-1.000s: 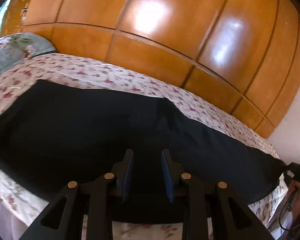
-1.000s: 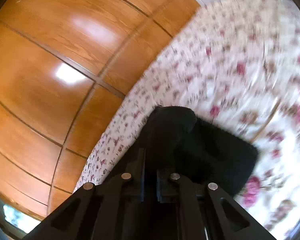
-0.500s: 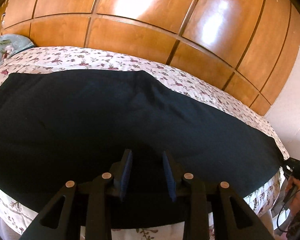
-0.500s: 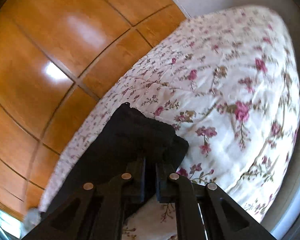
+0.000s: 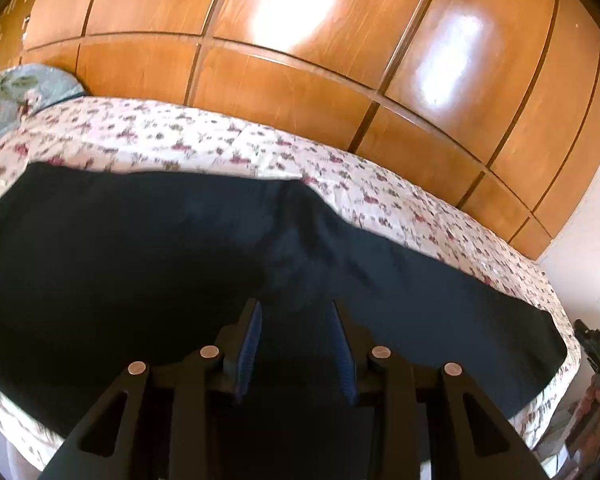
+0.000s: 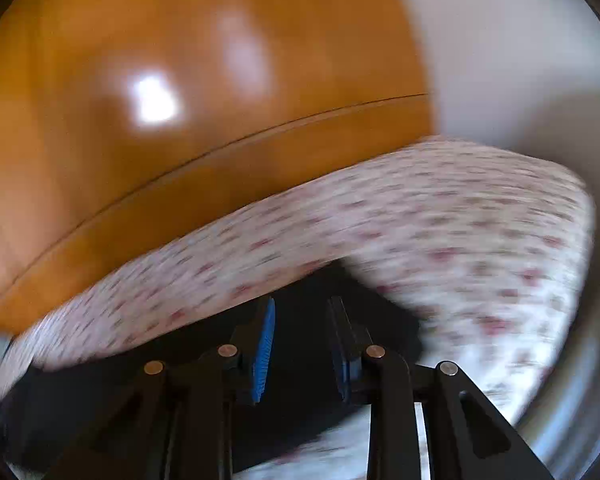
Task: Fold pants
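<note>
Black pants (image 5: 180, 272) are lying flat across the floral bedspread (image 5: 204, 136), 1 pair, already doubled lengthwise by the look of it. Right gripper (image 6: 302, 344), clamped on the hem end a sec ago, is letting go: jaws opening, nothing pinched. Left gripper (image 5: 296, 344) is also widening, hovering over the cloth, empty. 2 grippers, 1 pillow (image 5: 16, 92). Next fold prob. crosswise.

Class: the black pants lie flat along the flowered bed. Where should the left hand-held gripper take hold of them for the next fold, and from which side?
Probably the near long edge of the black pants, from the bed's near side. The cloth lies flat, so only an edge offers a pinch. The left hand-held gripper hangs above it, jaws opening with nothing between them.
</note>
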### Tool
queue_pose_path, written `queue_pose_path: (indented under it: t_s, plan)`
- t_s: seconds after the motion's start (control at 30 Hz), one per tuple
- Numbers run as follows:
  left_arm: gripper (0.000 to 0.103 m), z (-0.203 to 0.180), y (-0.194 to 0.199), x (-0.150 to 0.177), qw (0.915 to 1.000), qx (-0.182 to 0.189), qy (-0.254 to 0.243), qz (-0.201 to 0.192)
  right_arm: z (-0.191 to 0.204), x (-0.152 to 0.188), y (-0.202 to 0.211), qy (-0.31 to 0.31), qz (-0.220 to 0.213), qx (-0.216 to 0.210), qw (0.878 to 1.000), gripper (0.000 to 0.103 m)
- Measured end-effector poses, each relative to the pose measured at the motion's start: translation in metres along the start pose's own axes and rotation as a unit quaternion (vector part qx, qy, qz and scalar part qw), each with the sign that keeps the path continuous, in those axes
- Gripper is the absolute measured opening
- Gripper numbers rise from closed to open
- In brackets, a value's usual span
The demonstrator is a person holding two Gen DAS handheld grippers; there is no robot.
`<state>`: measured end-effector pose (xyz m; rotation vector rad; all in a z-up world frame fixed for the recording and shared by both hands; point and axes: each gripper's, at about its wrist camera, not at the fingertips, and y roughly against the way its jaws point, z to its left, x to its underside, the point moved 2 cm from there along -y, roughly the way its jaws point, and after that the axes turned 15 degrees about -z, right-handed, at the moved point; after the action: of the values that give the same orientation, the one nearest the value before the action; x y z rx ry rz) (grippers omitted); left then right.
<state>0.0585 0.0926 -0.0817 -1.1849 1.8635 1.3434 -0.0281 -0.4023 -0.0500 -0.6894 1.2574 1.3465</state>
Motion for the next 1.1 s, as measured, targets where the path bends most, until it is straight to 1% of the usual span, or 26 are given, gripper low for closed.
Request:
queue_pose_path:
  t_s: [0.07,0.2,0.3,0.33,0.37,0.4,0.47,0.5,0.6,0.63,0.7,0.9,1.1]
  plan:
    - [0.035,-0.007,-0.011,-0.010,0.9999,-0.003,-0.009,0.007,0.032,0.014,-0.015,0.035,0.037,-0.038,0.998,0.028]
    - [0.035,-0.029,-0.044,-0.031,0.9977,-0.007,-0.060,0.030,0.077,0.039,-0.040,0.073,0.065,-0.076,0.992,0.028]
    - [0.035,-0.039,-0.076,-0.036,0.9931,-0.020,-0.099,0.061,0.091,0.051,-0.055,0.095,0.081,-0.067,0.990,0.028]
    - [0.031,-0.039,-0.087,-0.036,0.9912,-0.028,-0.110,0.069,0.091,0.054,-0.061,0.098,0.088,-0.059,0.990,0.028]
    - [0.028,-0.038,-0.101,-0.034,0.9886,-0.040,-0.121,0.081,0.089,0.059,-0.067,0.099,0.095,-0.046,0.989,0.025]
    - [0.027,-0.036,-0.109,-0.032,0.9876,-0.046,-0.122,0.088,0.085,0.061,-0.073,0.096,0.099,-0.039,0.990,0.023]
    - [0.027,-0.029,-0.129,-0.029,0.9864,-0.063,-0.116,0.098,0.079,0.064,-0.078,0.085,0.094,-0.039,0.991,0.023]
    - [0.027,-0.027,-0.134,-0.028,0.9869,-0.067,-0.109,0.098,0.079,0.066,-0.078,0.084,0.088,-0.039,0.992,0.023]
    - [0.028,-0.024,-0.148,-0.028,0.9884,-0.069,-0.099,0.092,0.083,0.074,-0.081,0.103,0.063,-0.038,0.992,0.023]
    - [0.028,-0.025,-0.150,-0.028,0.9885,-0.068,-0.103,0.088,0.085,0.077,-0.080,0.113,0.052,-0.036,0.992,0.023]
    - [0.028,-0.026,-0.154,-0.026,0.9886,-0.067,-0.108,0.081,0.087,0.077,-0.079,0.117,0.043,-0.034,0.992,0.023]
    - [0.028,-0.025,-0.152,-0.025,0.9898,-0.064,-0.107,0.069,0.079,0.076,-0.078,0.089,0.036,-0.051,0.994,0.023]
    - [0.029,-0.025,-0.145,-0.024,0.9901,-0.064,-0.104,0.068,0.079,0.076,-0.077,0.085,0.033,-0.056,0.994,0.024]
